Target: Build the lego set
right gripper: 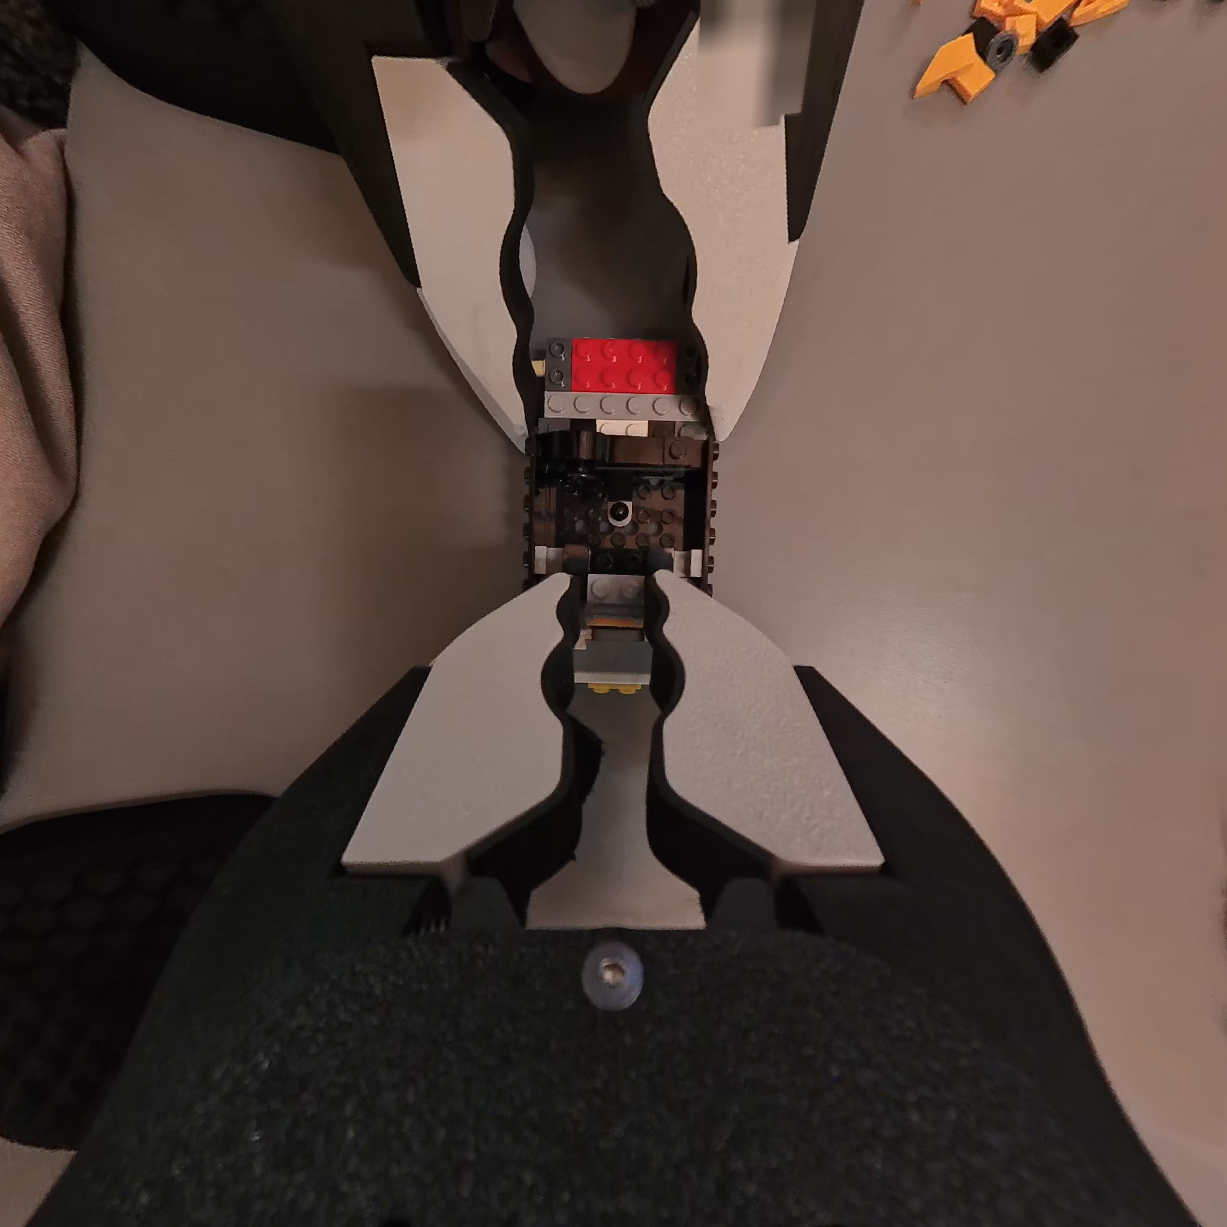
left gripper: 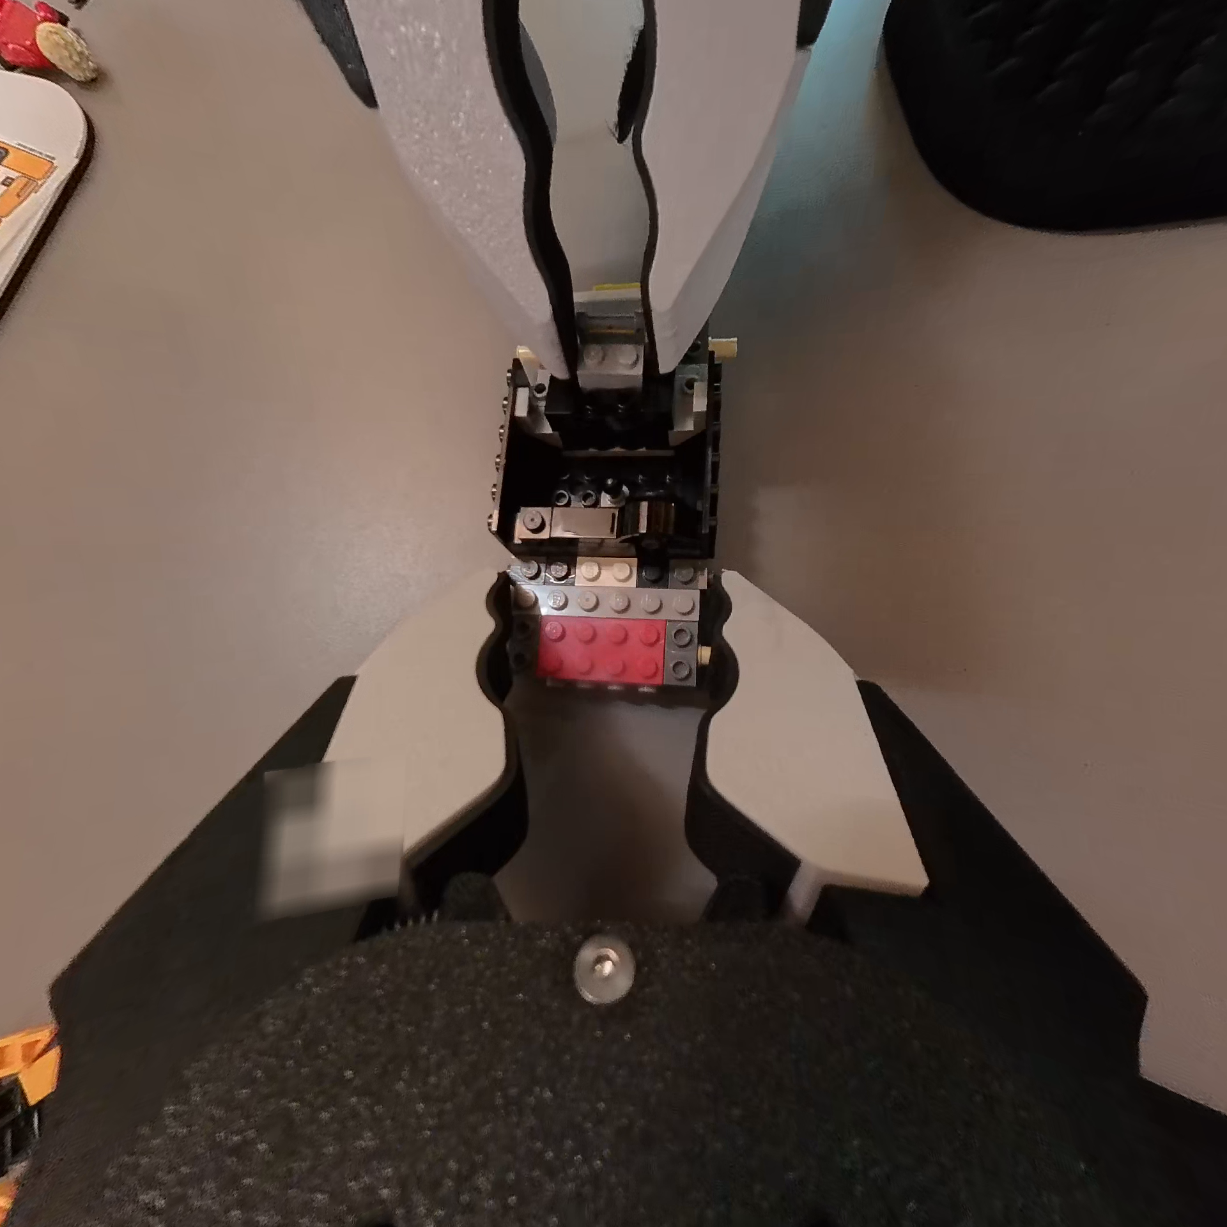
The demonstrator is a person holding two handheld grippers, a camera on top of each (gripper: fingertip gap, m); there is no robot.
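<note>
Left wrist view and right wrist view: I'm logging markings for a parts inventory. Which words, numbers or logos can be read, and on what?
Booklet, at the left edge of the left wrist view: orange printed drawing; any writing is too small and cut off to read.
Lego model, studs: any embossing is too blurred to read.
No other thing in either view shows legible text.

The left gripper [left gripper: 607,637] and right gripper [right gripper: 611,597] face each other, tips nearly meeting, both clamped.
</note>
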